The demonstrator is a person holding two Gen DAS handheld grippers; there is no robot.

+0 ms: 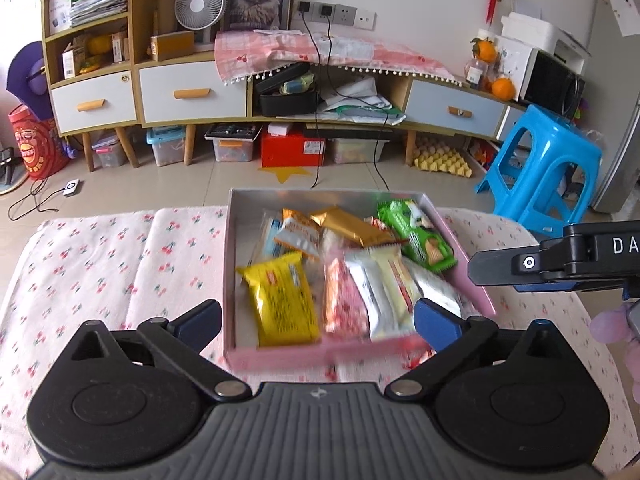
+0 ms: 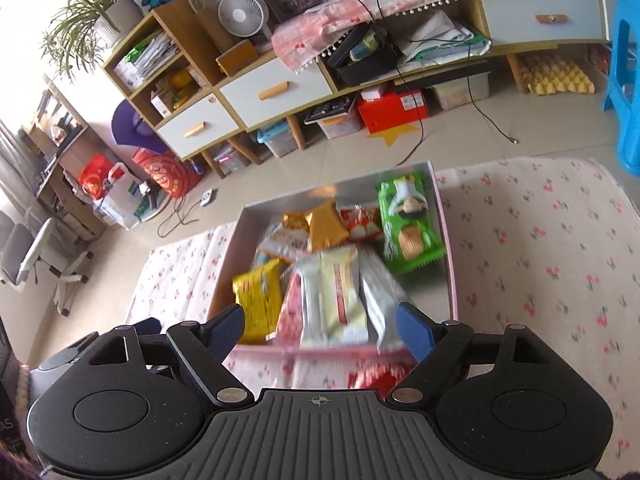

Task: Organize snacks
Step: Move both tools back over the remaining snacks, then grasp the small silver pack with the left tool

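A pink box (image 1: 280, 360) (image 2: 450, 248) stands on the cherry-print cloth (image 1: 100, 264), filled with several snack packets. Among them are a yellow packet (image 1: 280, 304) (image 2: 258, 300), a green one (image 1: 416, 236) (image 2: 404, 224), a gold one (image 1: 352, 224) and a white-and-silver one (image 1: 384, 292) (image 2: 336, 300). My left gripper (image 1: 318, 316) hangs open over the box's near edge, holding nothing. My right gripper (image 2: 320, 320) is open too, above the same edge and empty. One of its fingers (image 1: 500, 268) reaches in from the right. A red-and-white packet (image 2: 376, 376) lies on the cloth in front of the box.
Past the table's far edge is tiled floor with a blue plastic stool (image 1: 548, 164) at the right. A long low cabinet (image 1: 192, 92) with drawers lines the wall. Storage bins and a red box (image 1: 292, 148) sit under it. Something purple and soft (image 1: 612, 320) shows at the right edge.
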